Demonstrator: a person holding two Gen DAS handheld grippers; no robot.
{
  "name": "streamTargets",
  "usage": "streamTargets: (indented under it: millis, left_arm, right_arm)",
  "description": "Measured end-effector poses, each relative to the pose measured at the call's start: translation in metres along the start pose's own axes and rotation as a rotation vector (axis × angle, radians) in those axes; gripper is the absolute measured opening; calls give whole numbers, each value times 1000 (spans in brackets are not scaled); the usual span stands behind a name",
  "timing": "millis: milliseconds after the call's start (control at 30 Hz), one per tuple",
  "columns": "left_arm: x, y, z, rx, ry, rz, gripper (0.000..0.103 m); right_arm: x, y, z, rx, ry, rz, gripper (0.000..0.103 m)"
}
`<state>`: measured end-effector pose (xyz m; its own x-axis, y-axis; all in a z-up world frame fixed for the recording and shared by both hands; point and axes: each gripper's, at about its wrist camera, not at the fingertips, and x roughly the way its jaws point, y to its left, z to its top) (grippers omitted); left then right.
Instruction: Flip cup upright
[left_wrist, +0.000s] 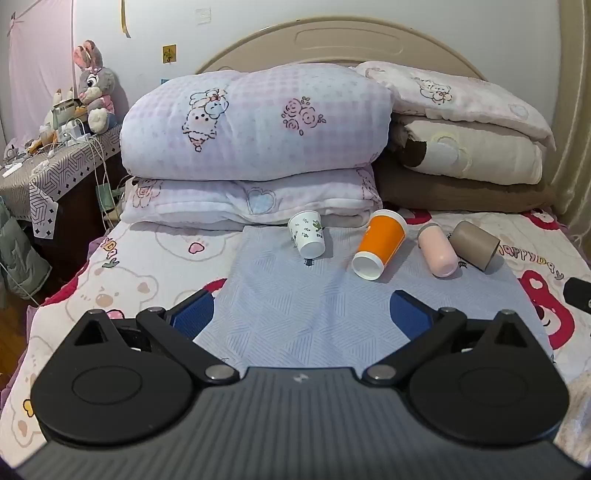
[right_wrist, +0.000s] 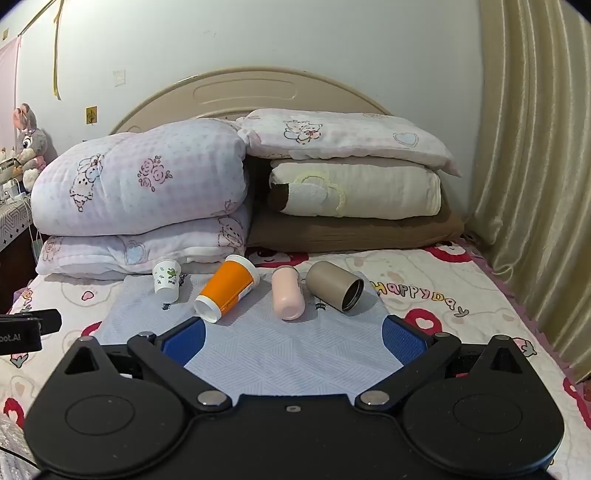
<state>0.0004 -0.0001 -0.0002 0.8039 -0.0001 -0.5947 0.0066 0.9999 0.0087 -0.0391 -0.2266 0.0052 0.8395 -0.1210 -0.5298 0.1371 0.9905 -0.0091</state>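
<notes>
Orange cup lies tipped between white cup and pink bottle

Four cups lying tipped over in a row on a pale blue cloth: small white cup with green print at left, then orange cup with white base facing forward, pink cup, taupe cup with dark open mouth at right.
</notes>
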Motion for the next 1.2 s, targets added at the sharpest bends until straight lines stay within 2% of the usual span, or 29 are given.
streamTargets:
  millis: [267,433,800,1200]
  left_arm:
    - [-3,6,0,-6,-12,-45,103]
    - [-5,-2,-2,28,-2,-38,103]
    - [-3,4,0,10,13,-56,103]
    - [-2,1,-4,26,33,-28,103]
  right_arm:
    - [1,0,-1,-2,4,-1,103]
    - [4,-6,-3,-1,-3,-11,103]
    - [1,-4,-2,13,8,2,103]
    - [3,-3,-3,10,17,2,103]
